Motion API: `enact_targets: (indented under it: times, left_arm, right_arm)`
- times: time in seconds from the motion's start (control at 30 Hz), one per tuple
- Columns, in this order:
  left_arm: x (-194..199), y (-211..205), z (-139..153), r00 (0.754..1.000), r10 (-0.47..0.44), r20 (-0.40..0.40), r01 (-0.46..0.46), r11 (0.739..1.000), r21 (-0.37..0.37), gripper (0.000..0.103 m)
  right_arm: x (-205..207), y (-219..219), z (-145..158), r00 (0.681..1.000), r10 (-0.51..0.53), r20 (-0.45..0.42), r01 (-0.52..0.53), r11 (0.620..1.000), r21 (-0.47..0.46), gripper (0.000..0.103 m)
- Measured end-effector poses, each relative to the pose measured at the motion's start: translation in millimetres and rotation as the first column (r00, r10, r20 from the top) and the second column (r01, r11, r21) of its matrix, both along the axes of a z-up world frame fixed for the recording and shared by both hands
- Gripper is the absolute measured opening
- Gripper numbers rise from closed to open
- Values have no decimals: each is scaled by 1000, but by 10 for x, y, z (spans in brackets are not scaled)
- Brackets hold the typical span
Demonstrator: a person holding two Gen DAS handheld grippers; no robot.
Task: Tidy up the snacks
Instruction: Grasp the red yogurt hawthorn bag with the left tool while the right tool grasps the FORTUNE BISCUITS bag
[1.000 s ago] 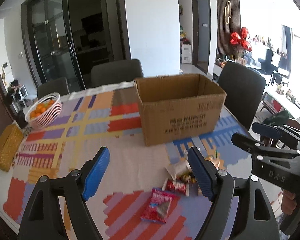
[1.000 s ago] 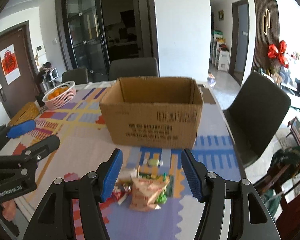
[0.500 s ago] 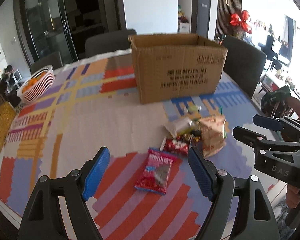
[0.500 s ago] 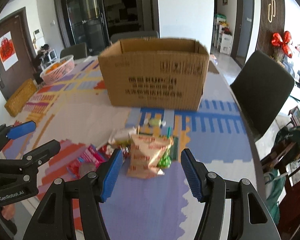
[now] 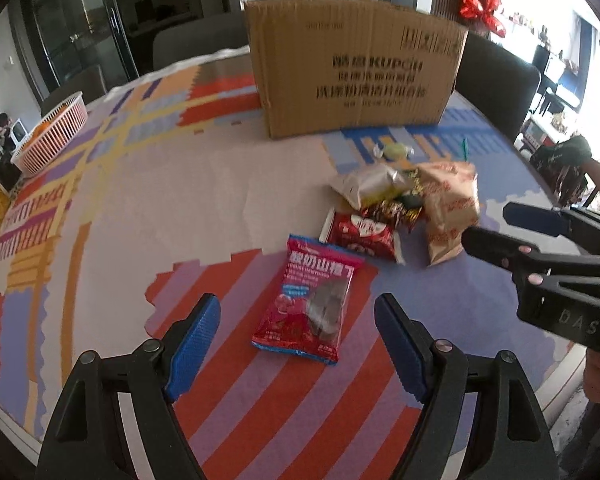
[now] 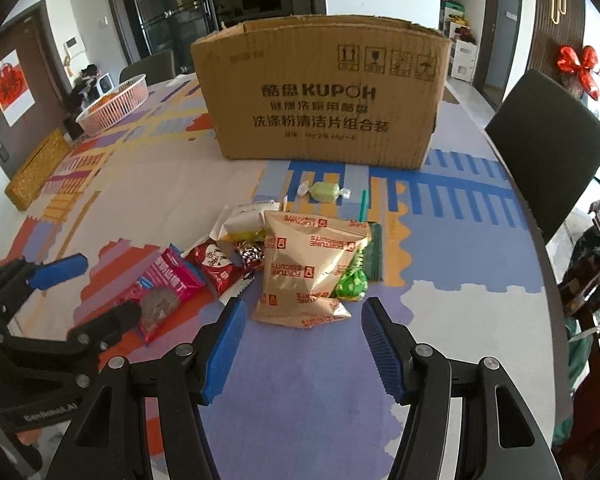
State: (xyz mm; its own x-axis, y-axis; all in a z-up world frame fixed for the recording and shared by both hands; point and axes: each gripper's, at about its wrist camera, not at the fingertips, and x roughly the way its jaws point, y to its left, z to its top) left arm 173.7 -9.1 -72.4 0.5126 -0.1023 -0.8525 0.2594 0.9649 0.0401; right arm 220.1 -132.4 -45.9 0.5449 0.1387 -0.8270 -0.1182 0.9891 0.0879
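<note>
Surface point(image 6: 440, 344) with patterned cloth takes most of both views; its right edge curves past a dark chair point(image 6: 548, 148), its near edge runs under the claws. Wide bare cloth left of the snacks and in front of them. Cardboard box point(image 6: 324, 96) stands upright at the far middle, open top, well apart from the pile, with a clear strip of cloth between. White basket point(image 6: 116, 104) and a woven yellow box point(image 6: 36, 168) sit far left near the surface edge.

Snack pile, centre: gold biscuit bag point(image 6: 312, 268) nearest the right claw, green packet point(image 6: 352, 284) touching its right side, dark red packet point(image 6: 216, 264) and pale pouch point(image 6: 248, 220) to its left. Pink-red snack packet point(image 5: 308, 296) lies flat, alone, just beside the pile. Green wrapped candy point(image 6: 324, 192) lies apart, between pile and box.

Left claw point(image 5: 298, 344) open, nothing gripped, above the pink-red packet. Right claw point(image 6: 302, 348) open, empty, just short of the biscuit bag.
</note>
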Motion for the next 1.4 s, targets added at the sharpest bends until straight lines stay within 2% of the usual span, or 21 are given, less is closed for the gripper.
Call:
enact_targets:
  times: [0.47, 0.67, 0.83, 0.87, 1.0, 1.13, 1.4]
  left_arm:
    - [257, -70, -286, 998, 3, -67, -4, 1000, -8, 69]
    - [332, -116, -342, 996, 7, -93, -9, 1000, -28, 58]
    - [347, -146, -344, 996, 3, -90, -6, 999, -34, 50]
    - [347, -144, -344, 996, 4, -88, -7, 999, -33, 47]
    - [354, -118, -334, 996, 13, -91, -18, 999, -47, 43]
    - [346, -88, -294, 996, 32, -88, -37, 997, -63, 42]
    - [283, -78, -55, 998, 47, -35, -50, 994, -93, 42]
  right_arm:
    - [242, 102, -167, 999, 9, -51, -8, 1000, 1, 52]
    - [356, 106, -205, 998, -4, -58, 3, 1000, -13, 52]
    - [436, 126, -222, 998, -3, -57, 2, 1000, -27, 51]
    - [451, 133, -232, 998, -2, -61, 0, 1000, -29, 50]
    - [473, 154, -303, 997, 2, -80, -4, 999, -33, 44]
    - [451, 144, -292, 997, -1, -75, -1, 1000, -22, 39]
    - [346, 74, -214, 998, -16, -69, 17, 1000, 15, 38]
